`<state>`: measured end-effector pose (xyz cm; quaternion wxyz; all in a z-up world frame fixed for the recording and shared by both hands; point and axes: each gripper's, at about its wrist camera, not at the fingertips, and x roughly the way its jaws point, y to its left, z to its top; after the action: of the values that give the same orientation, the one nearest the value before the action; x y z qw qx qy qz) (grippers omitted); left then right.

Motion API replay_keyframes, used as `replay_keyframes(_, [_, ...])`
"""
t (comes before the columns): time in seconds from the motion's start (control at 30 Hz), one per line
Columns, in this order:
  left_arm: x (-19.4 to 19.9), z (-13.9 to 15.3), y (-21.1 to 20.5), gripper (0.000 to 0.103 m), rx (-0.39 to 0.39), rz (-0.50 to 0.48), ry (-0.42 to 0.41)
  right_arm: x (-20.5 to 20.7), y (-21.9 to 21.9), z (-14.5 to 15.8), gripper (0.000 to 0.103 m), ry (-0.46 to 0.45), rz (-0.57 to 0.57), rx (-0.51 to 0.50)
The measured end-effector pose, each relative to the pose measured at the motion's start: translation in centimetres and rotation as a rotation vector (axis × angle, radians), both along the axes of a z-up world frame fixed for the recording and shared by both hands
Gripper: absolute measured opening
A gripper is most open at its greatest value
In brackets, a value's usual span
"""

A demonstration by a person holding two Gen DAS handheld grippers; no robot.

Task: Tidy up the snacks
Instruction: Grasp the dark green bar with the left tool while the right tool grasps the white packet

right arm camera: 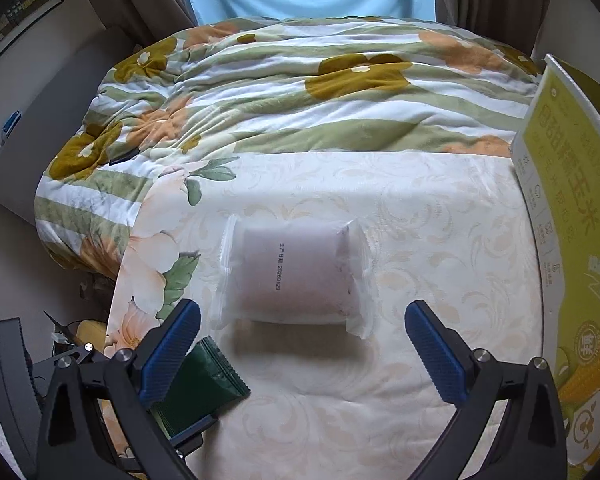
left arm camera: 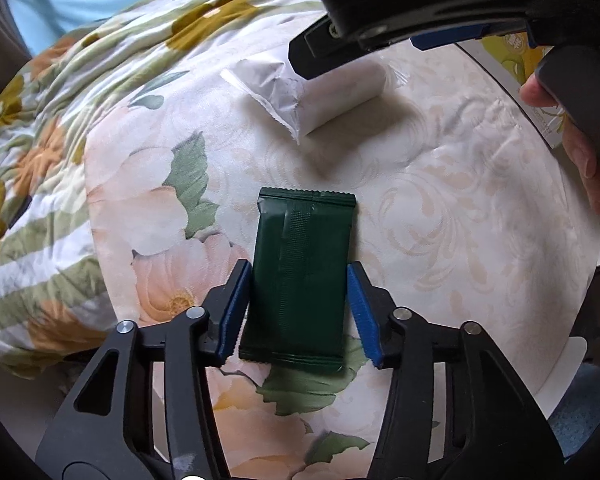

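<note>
Quilt (right arm camera: 284,92) behind snacks; yellow box (right arm camera: 568,240) alongside.

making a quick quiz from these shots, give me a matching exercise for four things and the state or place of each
Things:
1. green snack packet
2. white snack packet
3. yellow box
4. right gripper

States or places:
A. stands at the right edge of the bed
B. jaws wide open, nothing between them
C. clamped between blue pads
D. lies flat, untouched, printed date facing up

Pairs: 1-C, 2-D, 3-A, 4-B
</note>
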<state>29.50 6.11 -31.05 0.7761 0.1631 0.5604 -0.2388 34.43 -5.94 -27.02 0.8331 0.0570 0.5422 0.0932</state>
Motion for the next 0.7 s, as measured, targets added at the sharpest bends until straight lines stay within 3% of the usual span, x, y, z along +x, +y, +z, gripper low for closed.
replay_keyframes(0.53, [2.7,0.0,3.9,0.042,-0.036,0.167,0.024,3.2,2.9,-3.8,0.102,0.069,0.007,-0.145])
replay_keyframes(0.7, [3.3,0.0,4.2,0.042,-0.052,0.200,0.029,3.7,3.1,-4.5,0.102,0.084,-0.002,-0.109])
